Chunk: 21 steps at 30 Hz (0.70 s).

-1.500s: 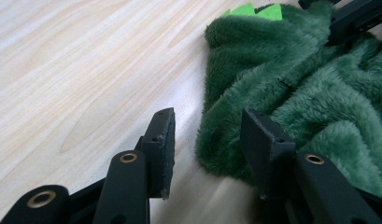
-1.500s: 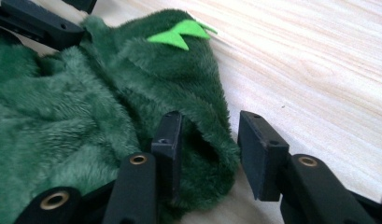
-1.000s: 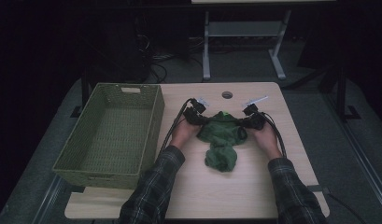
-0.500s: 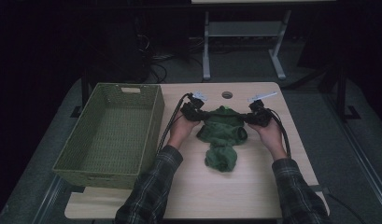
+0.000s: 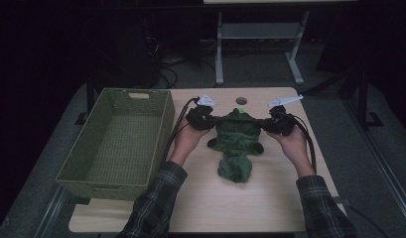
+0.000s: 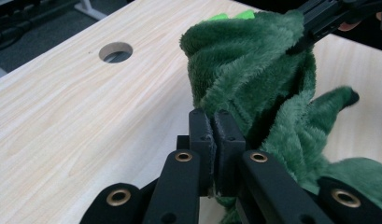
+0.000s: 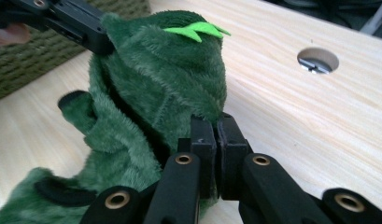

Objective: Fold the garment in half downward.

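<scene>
Left gripper [image 5: 214, 120] and right gripper [image 5: 262, 124] each pinch the green plush garment [image 5: 235, 141], its folds hiding its shape.

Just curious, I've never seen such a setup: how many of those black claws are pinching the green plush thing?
2. The left claw grips the green plush on its left edge, the right claw on its right edge, both shut on it above the table.

Plaid sleeves [image 5: 156, 201]; black tongs [image 6: 215, 122], brass rivets.
</scene>
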Available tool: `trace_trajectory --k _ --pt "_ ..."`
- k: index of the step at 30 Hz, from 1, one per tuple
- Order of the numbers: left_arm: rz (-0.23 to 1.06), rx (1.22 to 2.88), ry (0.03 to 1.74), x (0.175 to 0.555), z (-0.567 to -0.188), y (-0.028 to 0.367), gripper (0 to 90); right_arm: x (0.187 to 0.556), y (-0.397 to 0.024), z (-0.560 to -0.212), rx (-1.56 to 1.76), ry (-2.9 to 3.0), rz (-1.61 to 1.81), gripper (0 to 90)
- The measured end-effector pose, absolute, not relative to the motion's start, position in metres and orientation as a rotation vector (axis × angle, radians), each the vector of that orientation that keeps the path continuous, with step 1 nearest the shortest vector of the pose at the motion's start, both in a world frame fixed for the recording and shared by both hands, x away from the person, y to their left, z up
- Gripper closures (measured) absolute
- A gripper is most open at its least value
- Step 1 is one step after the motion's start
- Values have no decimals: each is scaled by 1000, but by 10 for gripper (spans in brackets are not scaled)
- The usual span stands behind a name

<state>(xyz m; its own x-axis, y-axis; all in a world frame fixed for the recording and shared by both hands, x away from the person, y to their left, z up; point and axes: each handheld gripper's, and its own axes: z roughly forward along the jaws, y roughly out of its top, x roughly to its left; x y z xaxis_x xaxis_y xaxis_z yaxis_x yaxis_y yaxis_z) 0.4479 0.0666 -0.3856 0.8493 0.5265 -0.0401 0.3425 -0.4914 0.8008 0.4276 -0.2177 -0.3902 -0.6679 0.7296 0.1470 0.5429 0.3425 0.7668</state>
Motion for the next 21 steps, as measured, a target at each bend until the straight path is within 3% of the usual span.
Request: trace_trajectory --k 21 --pt "212 2095 577 384 -376 83 875 364 -218 -381 1015 2404 1315 874"
